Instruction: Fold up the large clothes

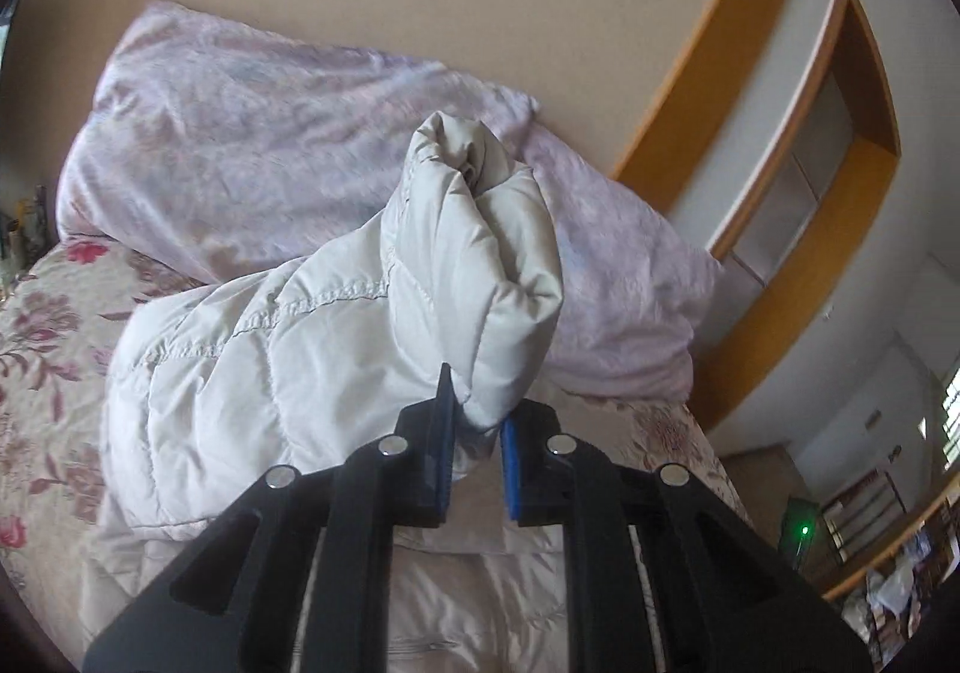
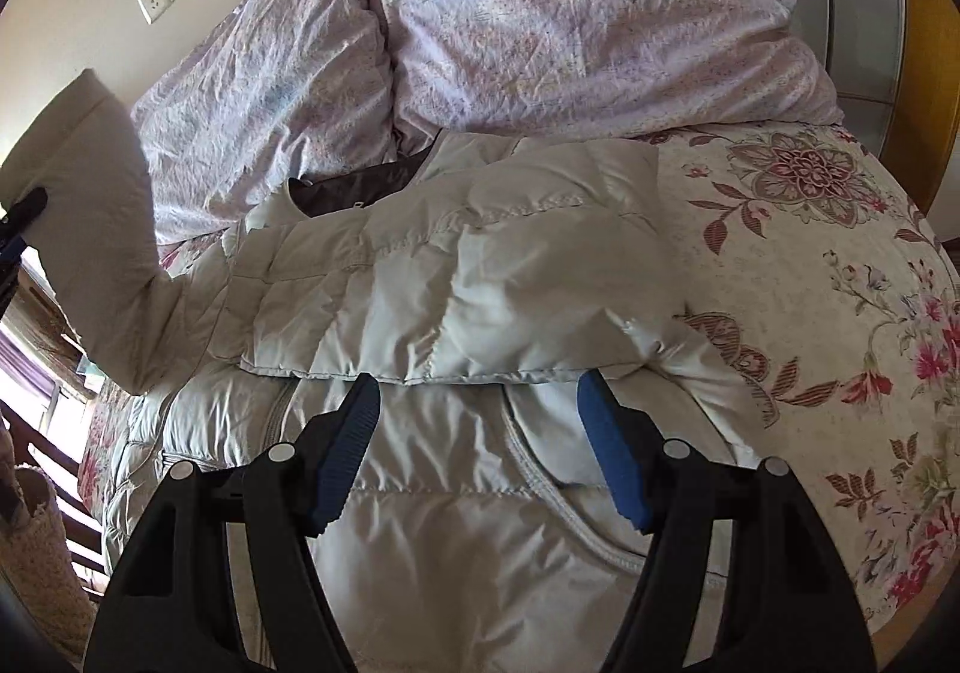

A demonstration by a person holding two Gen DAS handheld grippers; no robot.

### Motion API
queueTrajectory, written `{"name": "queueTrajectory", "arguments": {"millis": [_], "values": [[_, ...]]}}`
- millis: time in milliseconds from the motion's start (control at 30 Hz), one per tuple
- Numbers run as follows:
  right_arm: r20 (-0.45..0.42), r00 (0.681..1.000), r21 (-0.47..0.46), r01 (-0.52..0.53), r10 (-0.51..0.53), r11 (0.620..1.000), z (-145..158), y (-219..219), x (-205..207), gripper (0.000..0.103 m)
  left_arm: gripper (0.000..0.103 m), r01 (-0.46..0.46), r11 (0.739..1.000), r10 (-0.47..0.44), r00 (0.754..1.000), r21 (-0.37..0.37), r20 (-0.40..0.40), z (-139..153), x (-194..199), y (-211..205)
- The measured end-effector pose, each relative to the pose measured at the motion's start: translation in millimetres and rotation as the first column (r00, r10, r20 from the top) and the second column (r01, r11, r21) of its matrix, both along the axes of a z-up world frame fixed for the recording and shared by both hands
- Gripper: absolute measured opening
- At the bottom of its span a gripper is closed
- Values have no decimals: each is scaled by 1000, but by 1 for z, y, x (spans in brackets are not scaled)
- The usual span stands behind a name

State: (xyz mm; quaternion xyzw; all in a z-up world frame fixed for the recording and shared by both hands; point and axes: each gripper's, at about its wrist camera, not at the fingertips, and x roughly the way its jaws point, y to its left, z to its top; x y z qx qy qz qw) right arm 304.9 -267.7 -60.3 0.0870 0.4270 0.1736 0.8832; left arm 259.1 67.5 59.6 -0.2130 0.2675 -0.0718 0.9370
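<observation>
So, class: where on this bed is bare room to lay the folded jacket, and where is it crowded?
Free: the floral sheet right of the jacket, below the quilt. Crowded: the head end, where quilt meets jacket, and the left, where the left tongs lift a sleeve.

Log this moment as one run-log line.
left gripper: shut on sleeve, lifted | right gripper: open above jacket | other sleeve: folded across

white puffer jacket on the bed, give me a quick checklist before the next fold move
1. Left hand-held gripper clamped on the sleeve of the white quilted puffer jacket: ok.
2. Sleeve lifted off the floral bedsheet: ok.
3. Right hand-held gripper open, holding nothing: ok.
4. Other sleeve folded across the jacket body: ok.
5. Jacket clear of the crumpled lilac duvet: not ok, collar touches it.
6. Hem flat: cannot tell.
</observation>
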Motion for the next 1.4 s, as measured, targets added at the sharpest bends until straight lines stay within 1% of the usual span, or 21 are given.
{"name": "queueTrajectory", "arguments": {"millis": [100, 233, 333, 367, 400, 433, 467, 500, 533, 567, 633, 700, 733, 833, 933, 1033, 1100, 1133, 1233, 1333, 1400], "values": [[-5, 1000, 0, 12, -12, 1000, -3, -6, 1, 70, 13, 76, 996, -73, 994, 40, -76, -29, 24, -42], [-11, 1000, -6, 23, -23, 1000, -6, -7, 5, 70, 14, 122, 988, -102, 976, 98, -193, -75, 49, -80], [-11, 1000, -9, 24, -24, 1000, -5, -3, 6, 70, 34, 177, 978, -144, 955, 109, -258, -104, 56, -98], [-7, 1000, -11, 20, -20, 1000, -4, 0, 6, 70, 48, 209, 972, -173, 944, 103, -279, -110, 55, -103], [-1, 1000, -14, 17, -17, 1000, -2, 3, 6, 70, 57, 232, 969, -197, 936, 88, -291, -113, 53, -105], [14, 1000, -16, 11, -11, 1000, 2, 7, 5, 70, 61, 256, 964, -227, 930, 68, -290, -113, 49, -105], [29, 1000, -18, 7, -6, 1000, 4, 10, 3, 70, 69, 269, 961, -242, 929, 60, -279, -111, 43, -103], [54, 999, -23, -3, 4, 1000, 9, 17, 2, 69, 74, 266, 962, -241, 935, 64, -261, -106, 38, -98], [75, 997, -25, -17, 19, 1000, 12, 23, 1, 68, 76, 255, 964, -231, 944, 78, -234, -100, 31, -91], [99, 994, -25, -38, 41, 999, 17, 31, 0, 63, 78, 238, 966, -213, 954, 99, -213, -92, 27, -82], [136, 987, -31, -87, 90, 996, 24, 51, 0, 58, 79, 161, 974, -132, 974, 160, -182, -80, 19, -53], [172, 972, -33, -155, 158, 987, 30, 76, 2, 52, 79, 73, 973, -35, 984, 220, -175, -73, 18, -21], [185, 964, -38, -185, 189, 982, 31, 90, 5, 48, 79, 27, 968, 19, 984, 249, -178, -74, 18, -5], [207, 941, -54, -261, 267, 964, 30, 125, 16, 39, 79, -71, 948, 135, 972, 310, -192, -81, 22, 37], [205, 930, -79, -294, 304, 952, 20, 151, 29, 35, 79, -117, 929, 204, 953, 351, -222, -94, 27, 67], [152, 941, -116, -286, 302, 951, -1, 163, 45, 34, 79, -112, 918, 223, 939, 380, -263, -114, 31, 82], [78, 959, -136, -260, 272, 956, -25, 161, 60, 31, 79, -109, 905, 241, 928, 411, -284, -129, 36, 85], [45, 964, -119, -255, 262, 960, -36, 157, 64, 25, 79, -106, 904, 242, 925, 415, -292, -135, 38, 87], [-9, 970, -12, -242, 242, 970, -54, 142, 76, 17, 80, -105, 911, 241, 920, 400, -308, -148, 42, 93], [-40, 971, 78, -233, 237, 969, -64, 132, 82, 13, 84, -103, 908, 242, 920, 405, -308, -157, 47, 95], [-37, 970, 139, -232, 239, 963, -72, 125, 85, 10, 89, -104, 902, 250, 917, 418, -311, -162, 50, 93]]}}
